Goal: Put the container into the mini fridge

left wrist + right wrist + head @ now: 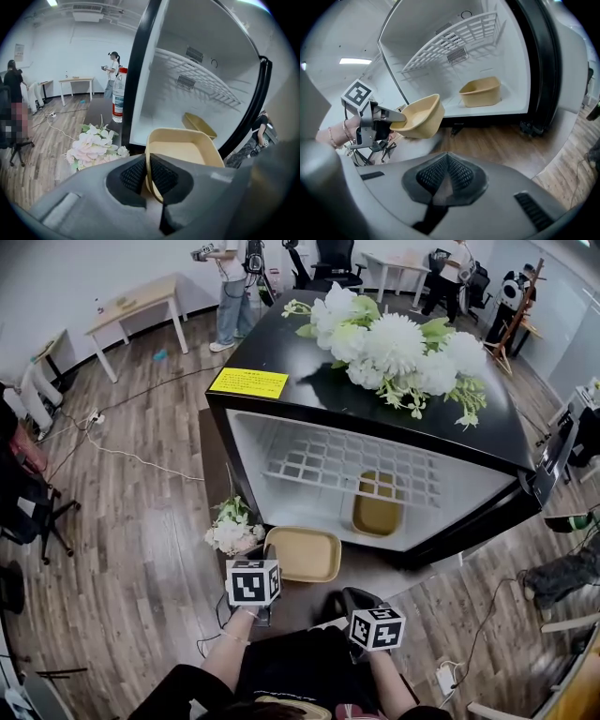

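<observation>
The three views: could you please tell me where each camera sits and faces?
Head view: on the person's head, steeply down at the open fridge; forearms, left gripper and right gripper show.
Left gripper view: on the left gripper, along its jaws, shut on the container's rim, into the fridge.
Right gripper view: on the right gripper, over its shut, empty jaws, toward fridge, left gripper and wrist.
Shared: all show the held container and a second container inside.
</observation>
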`<control>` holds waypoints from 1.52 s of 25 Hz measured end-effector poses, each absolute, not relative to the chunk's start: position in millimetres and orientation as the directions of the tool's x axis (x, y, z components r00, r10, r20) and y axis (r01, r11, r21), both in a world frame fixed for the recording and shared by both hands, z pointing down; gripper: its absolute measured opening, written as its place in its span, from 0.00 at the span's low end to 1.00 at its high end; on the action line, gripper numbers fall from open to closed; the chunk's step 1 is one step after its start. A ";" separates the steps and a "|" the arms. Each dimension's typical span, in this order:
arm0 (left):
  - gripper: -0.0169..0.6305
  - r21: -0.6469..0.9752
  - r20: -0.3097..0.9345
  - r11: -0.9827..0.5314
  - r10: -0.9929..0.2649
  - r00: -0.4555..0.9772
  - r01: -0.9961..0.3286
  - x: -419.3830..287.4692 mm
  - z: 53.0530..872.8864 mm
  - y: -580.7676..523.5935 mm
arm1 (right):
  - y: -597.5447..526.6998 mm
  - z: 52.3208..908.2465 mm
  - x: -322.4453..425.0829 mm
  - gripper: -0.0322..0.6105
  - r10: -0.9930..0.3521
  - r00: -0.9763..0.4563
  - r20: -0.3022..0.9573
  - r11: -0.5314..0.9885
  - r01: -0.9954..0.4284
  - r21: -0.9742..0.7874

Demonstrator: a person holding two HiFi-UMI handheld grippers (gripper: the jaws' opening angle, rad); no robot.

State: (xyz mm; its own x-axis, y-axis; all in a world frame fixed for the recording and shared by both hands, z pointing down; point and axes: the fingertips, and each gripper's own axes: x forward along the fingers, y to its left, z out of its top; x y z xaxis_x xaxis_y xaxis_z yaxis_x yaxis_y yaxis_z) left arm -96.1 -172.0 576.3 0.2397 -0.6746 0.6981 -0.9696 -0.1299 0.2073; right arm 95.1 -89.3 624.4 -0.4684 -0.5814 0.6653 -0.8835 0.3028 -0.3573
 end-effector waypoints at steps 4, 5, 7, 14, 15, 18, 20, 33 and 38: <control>0.06 0.198 0.701 -0.111 -0.678 0.219 -0.974 -94.4 575.2 -181.5 | -89.0 622.0 94.4 0.06 -0.585 -0.484 0.651 0.319 -0.875 -0.364; 0.06 0.195 0.701 -0.101 -0.682 0.211 -0.976 -94.7 574.6 -184.3 | -88.9 621.7 94.6 0.06 -0.585 -0.486 0.649 0.322 -0.874 -0.363; 0.06 0.195 0.700 -0.082 -0.687 0.197 -0.977 -95.0 573.6 -190.4 | -88.4 621.2 95.1 0.06 -0.584 -0.487 0.649 0.329 -0.873 -0.360; 0.06 0.194 0.695 -0.056 -0.697 0.178 -0.979 -93.1 569.1 -211.5 | -88.7 630.5 99.7 0.06 -0.563 -0.502 0.657 0.313 -0.865 -0.393; 0.06 0.196 0.695 -0.056 -0.697 0.179 -0.979 -91.8 569.2 -213.7 | -88.5 632.9 101.1 0.06 -0.558 -0.503 0.660 0.306 -0.864 -0.400; 0.06 0.201 0.696 -0.046 -0.696 0.175 -0.979 -88.9 570.4 -219.3 | -88.5 635.2 105.4 0.06 -0.554 -0.502 0.664 0.297 -0.865 -0.405; 0.06 0.209 0.695 -0.037 -0.697 0.175 -0.977 -87.4 570.7 -223.9 | -89.5 635.4 106.3 0.06 -0.554 -0.505 0.662 0.300 -0.863 -0.407; 0.06 0.190 0.702 0.005 -0.700 0.132 -0.982 -82.1 574.5 -251.4 | -90.7 637.2 118.8 0.06 -0.535 -0.520 0.665 0.317 -0.854 -0.412; 0.06 0.176 0.714 0.032 -0.692 0.106 -0.984 -85.2 577.4 -256.4 | -90.3 641.4 121.9 0.06 -0.520 -0.523 0.675 0.313 -0.852 -0.420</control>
State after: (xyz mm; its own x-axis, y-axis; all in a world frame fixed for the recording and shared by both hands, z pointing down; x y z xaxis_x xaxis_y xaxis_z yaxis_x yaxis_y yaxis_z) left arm -85.2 -256.4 577.4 0.1057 -0.6916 0.7145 -0.9838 0.0317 0.1762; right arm 121.9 -90.3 641.4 -0.5231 -0.5199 0.6753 -0.8522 0.3126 -0.4195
